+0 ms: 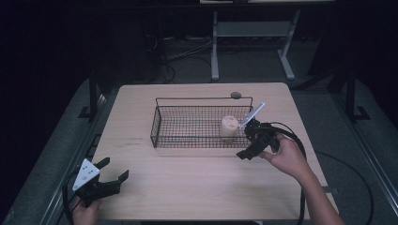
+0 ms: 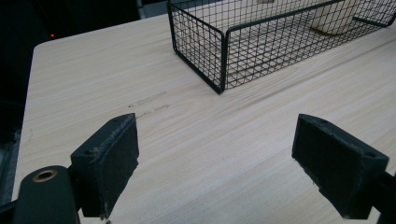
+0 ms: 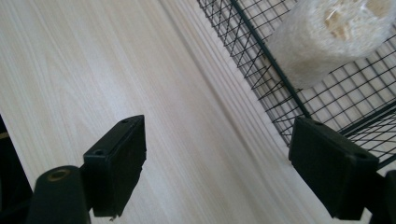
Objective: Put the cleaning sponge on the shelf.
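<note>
Pale loofah (image 1: 228, 126) standing at the right end of a wire basket (image 1: 162, 123) on the worktop (image 1: 197, 183). Right gripper (image 1: 251, 140), jaws wide and empty, just beside the basket's right end. Left gripper (image 1: 112, 172), jaws wide and empty, near the worktop's front-left corner.

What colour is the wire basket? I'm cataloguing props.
Black wire mesh basket, clearest in the left gripper view.

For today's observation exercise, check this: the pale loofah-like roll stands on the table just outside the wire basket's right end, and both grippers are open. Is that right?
Not quite. The roll stands inside the wire basket, at its right end, as the high view shows. Both the left gripper and right gripper are indeed open.
</note>
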`<state>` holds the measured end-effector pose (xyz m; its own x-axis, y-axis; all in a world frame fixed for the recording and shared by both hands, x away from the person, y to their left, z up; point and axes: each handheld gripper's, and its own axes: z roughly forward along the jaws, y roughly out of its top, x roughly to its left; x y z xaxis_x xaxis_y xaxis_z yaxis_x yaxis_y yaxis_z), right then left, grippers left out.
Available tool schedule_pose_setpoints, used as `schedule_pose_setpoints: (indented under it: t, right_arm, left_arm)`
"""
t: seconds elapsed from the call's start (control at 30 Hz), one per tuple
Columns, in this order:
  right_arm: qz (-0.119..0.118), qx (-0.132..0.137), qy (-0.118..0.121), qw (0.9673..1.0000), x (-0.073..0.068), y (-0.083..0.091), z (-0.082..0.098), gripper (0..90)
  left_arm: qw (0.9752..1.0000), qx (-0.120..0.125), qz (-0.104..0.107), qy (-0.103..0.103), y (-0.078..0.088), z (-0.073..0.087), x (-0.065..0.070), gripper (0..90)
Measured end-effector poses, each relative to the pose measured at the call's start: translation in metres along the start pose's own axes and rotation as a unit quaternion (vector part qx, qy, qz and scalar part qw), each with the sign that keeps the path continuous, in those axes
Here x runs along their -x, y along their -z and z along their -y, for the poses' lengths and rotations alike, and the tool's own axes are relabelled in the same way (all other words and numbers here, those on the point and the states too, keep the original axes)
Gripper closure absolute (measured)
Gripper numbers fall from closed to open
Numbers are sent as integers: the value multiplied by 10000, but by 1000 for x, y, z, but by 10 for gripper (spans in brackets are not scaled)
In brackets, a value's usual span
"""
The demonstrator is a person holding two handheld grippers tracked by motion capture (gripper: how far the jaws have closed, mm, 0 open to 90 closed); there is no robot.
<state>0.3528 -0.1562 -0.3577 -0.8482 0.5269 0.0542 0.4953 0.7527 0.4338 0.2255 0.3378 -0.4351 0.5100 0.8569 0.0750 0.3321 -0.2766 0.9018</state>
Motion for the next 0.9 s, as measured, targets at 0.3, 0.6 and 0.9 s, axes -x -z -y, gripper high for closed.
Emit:
schedule_pose_setpoints:
  t: [0.3,0.6,0.9]
  right_arm:
    - [-22,-26,20,10000,-7,-7,14,186]
    - [-13,23,19,10000,-13,-12,22,182]
    - [-10,16,21,10000,-19,-18,33,182]
  left_arm:
    - [10000,-20,8,-21,-1,0,1,139]
    - [10000,-29,6,-13,-1,0,1,140]
    - [10000,-46,6,-14,-2,1,1,139]
